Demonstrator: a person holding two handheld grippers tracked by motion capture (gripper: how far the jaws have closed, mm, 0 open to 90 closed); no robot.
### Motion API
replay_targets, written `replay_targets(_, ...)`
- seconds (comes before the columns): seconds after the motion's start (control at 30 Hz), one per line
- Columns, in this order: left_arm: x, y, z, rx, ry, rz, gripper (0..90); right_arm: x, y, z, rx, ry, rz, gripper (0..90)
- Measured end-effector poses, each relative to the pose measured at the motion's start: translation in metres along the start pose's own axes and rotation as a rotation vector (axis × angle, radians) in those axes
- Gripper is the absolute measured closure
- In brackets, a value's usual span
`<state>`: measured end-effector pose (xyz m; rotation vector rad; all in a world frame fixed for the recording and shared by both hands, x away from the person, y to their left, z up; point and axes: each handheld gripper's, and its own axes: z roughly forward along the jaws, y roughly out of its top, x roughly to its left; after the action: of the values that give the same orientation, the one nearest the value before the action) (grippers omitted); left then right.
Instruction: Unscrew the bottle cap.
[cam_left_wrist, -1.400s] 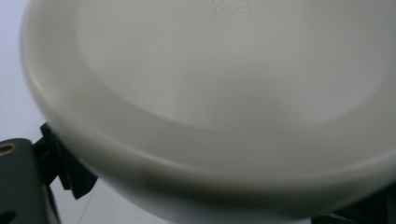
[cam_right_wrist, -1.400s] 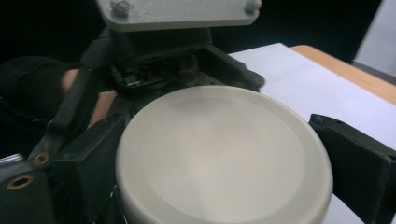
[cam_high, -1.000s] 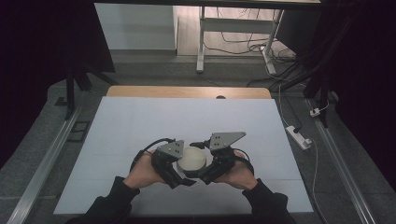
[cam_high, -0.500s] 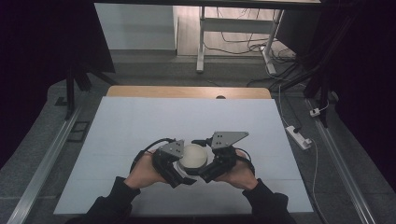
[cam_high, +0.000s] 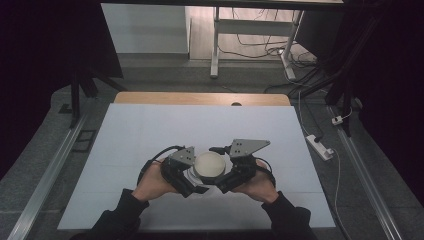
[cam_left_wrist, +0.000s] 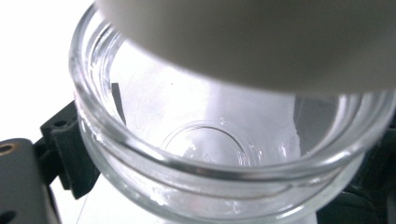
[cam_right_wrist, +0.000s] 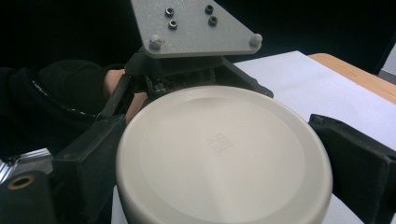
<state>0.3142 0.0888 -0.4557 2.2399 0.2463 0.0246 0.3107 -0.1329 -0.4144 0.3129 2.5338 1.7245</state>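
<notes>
A clear glass jar (cam_left_wrist: 187, 163) is gripped between the jaws of my left gripper (cam_left_wrist: 219, 191), and I look into its open, empty mouth. A round cream lid (cam_right_wrist: 224, 149) sits between the jaws of my right gripper (cam_right_wrist: 224, 161), shut on its sides. The lid (cam_left_wrist: 261, 42) hangs just above the jar's rim, covering the far part of the mouth, with a gap on the near side. In the high view the lid (cam_high: 210, 165) lies between the left gripper (cam_high: 186, 176) and the right gripper (cam_high: 233, 174), near the table's front.
The white table top (cam_high: 200, 125) stretches ahead of the hands, with a wooden strip (cam_high: 200, 98) at its far edge. A power strip (cam_high: 320, 146) and cables lie on the floor at the right. The left gripper's grey plate (cam_right_wrist: 191, 28) stands close behind the lid.
Both hands, with jar and lid, have drifted very slightly forward and to the right. The holds look the same.
</notes>
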Motion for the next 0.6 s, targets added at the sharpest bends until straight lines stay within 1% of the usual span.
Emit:
replay_targets(0.03, 0.001, -0.001, 0.000, 0.001, 0.006, -0.004, 7.5, 0.000, 0.000, 0.000, 0.000, 0.000, 0.000, 7.6)
replay_targets(0.07, 0.001, -0.001, 0.000, 0.002, 0.012, -0.009, 7.5, 0.000, -0.001, 0.000, 0.002, -0.010, 0.001, 7.6)
replay_targets(0.1, 0.003, -0.002, 0.001, 0.002, 0.024, -0.022, 7.5, 0.000, -0.001, -0.001, 0.004, -0.014, 0.003, 7.6)
replay_targets(0.13, 0.003, -0.002, 0.001, 0.002, 0.024, -0.022, 7.5, 0.000, -0.001, -0.001, 0.004, -0.014, 0.003, 7.6)
replay_targets(0.17, 0.004, -0.003, 0.002, 0.002, 0.030, -0.028, 7.5, 0.000, -0.001, -0.001, 0.007, -0.023, 0.005, 7.6)
replay_targets(0.27, 0.006, -0.005, 0.002, 0.008, 0.051, -0.044, 7.5, 0.000, -0.002, -0.001, 0.009, -0.031, 0.006, 7.6)
replay_targets(0.3, 0.007, -0.005, 0.002, 0.006, 0.057, -0.053, 7.5, 0.000, -0.003, -0.001, 0.011, -0.034, 0.008, 7.6)
replay_targets(0.4, 0.010, -0.006, 0.001, 0.006, 0.075, -0.062, 7.5, 0.000, -0.004, -0.001, 0.021, -0.050, 0.015, 7.6)
replay_targets(0.6, 0.016, -0.009, -0.001, -0.002, 0.109, -0.093, 7.5, 0.003, -0.005, -0.001, 0.021, -0.065, 0.019, 7.6)
